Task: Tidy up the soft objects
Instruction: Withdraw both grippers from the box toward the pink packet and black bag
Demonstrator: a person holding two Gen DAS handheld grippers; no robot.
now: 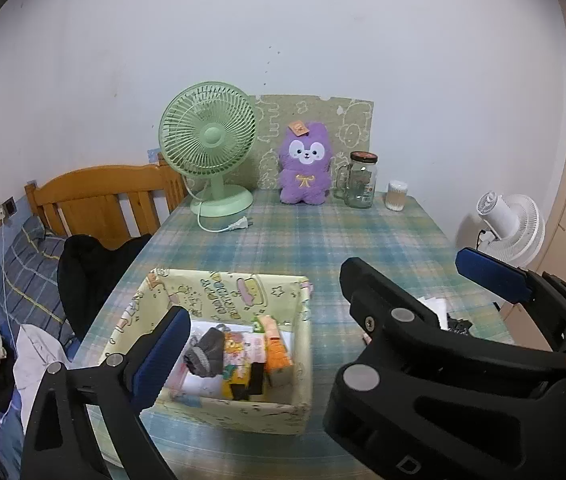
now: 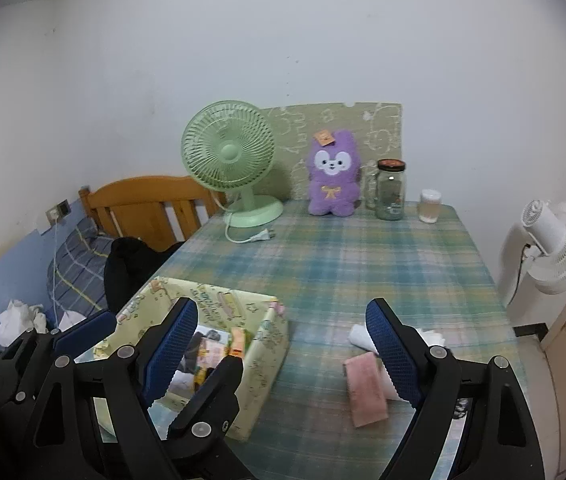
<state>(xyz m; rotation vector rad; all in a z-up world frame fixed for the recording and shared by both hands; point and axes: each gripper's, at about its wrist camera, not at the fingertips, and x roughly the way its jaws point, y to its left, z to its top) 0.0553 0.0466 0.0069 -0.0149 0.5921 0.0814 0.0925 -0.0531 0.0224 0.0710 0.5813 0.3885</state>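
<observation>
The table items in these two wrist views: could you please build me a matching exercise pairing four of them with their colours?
Things:
1. desk fan
2. plush toy
3. folded cloth
4. storage box

Colours:
A. pink
B. pale yellow, cartoon print
C. light green
D. purple

Pairs: 1-C, 2-D, 3-A, 4-B

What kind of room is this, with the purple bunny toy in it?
Most likely a bedroom. A wooden bed headboard with a checked pillow stands beside the table, and the purple plush toy sits by a green desk fan.
</observation>
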